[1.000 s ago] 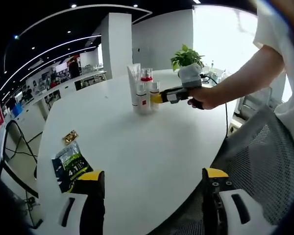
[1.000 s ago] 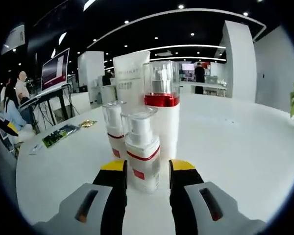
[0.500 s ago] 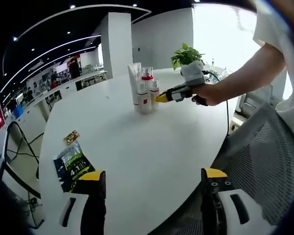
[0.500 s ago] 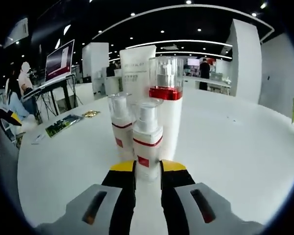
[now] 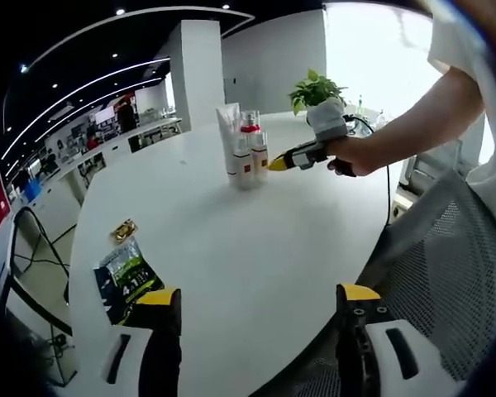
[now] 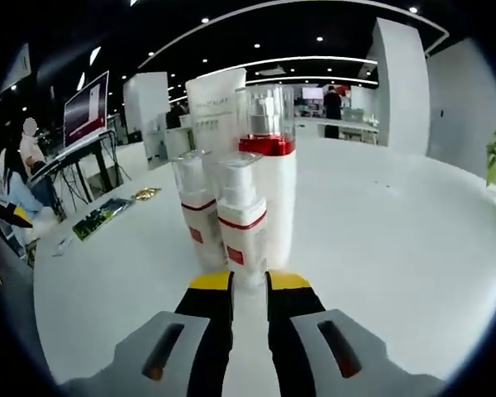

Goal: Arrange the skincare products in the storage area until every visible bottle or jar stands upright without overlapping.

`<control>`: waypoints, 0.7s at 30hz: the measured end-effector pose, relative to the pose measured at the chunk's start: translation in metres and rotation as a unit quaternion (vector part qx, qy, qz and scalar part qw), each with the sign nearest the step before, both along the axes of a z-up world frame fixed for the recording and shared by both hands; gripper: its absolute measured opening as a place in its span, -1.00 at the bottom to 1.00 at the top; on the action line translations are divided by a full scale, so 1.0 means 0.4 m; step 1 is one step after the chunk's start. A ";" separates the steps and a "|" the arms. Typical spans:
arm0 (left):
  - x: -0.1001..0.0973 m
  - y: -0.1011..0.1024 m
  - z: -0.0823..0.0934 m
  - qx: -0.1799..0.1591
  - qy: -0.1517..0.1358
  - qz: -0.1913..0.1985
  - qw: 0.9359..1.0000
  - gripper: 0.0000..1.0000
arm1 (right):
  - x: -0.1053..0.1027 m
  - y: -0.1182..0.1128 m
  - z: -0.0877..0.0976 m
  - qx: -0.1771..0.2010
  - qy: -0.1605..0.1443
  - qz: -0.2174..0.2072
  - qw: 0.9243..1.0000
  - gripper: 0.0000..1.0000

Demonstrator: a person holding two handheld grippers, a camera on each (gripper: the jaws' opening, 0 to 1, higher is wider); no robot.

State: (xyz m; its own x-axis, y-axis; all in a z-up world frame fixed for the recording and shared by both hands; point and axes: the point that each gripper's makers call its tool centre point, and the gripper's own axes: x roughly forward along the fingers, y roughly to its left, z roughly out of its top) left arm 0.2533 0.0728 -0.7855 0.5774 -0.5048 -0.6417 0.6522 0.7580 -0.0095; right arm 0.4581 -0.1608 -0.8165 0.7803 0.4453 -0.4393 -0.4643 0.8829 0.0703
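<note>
Four skincare products stand upright in a tight cluster on the white table [image 6: 413,248]: a white tube [image 6: 216,107], a tall bottle with a red band [image 6: 269,178], and two small pump bottles [image 6: 241,223] [image 6: 195,211]. In the left gripper view the cluster [image 5: 244,149] stands far across the table. My right gripper [image 6: 249,279] sits just short of the nearer small bottle, its jaws drawn almost together with nothing between them. A hand holds the right gripper [image 5: 279,163] beside the cluster. My left gripper [image 5: 252,302] hangs wide open over the near table edge.
A potted plant [image 5: 317,98] stands behind the hand. A green snack packet [image 5: 126,277] and a small gold packet [image 5: 122,230] lie at the left. A mesh chair [image 5: 446,265] is at the right. A monitor [image 6: 87,107] and people sit beyond the table.
The right gripper's jaws, spread on both sides of the nearer small bottle a second ago, have drawn back and come together. The bottle stays standing. The left gripper has hardly moved.
</note>
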 end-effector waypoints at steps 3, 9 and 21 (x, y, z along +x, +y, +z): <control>-0.001 0.000 -0.001 0.001 0.000 -0.002 1.000 0.56 | 0.011 -0.009 0.005 -0.003 0.002 -0.002 1.000 -0.73; 0.002 0.004 0.000 0.003 -0.002 0.003 1.000 0.56 | 0.026 -0.010 0.012 -0.003 0.001 -0.007 1.000 -0.71; 0.002 0.010 -0.004 0.011 0.000 0.005 1.000 0.51 | -0.053 0.033 0.016 0.015 0.009 0.016 1.000 -0.64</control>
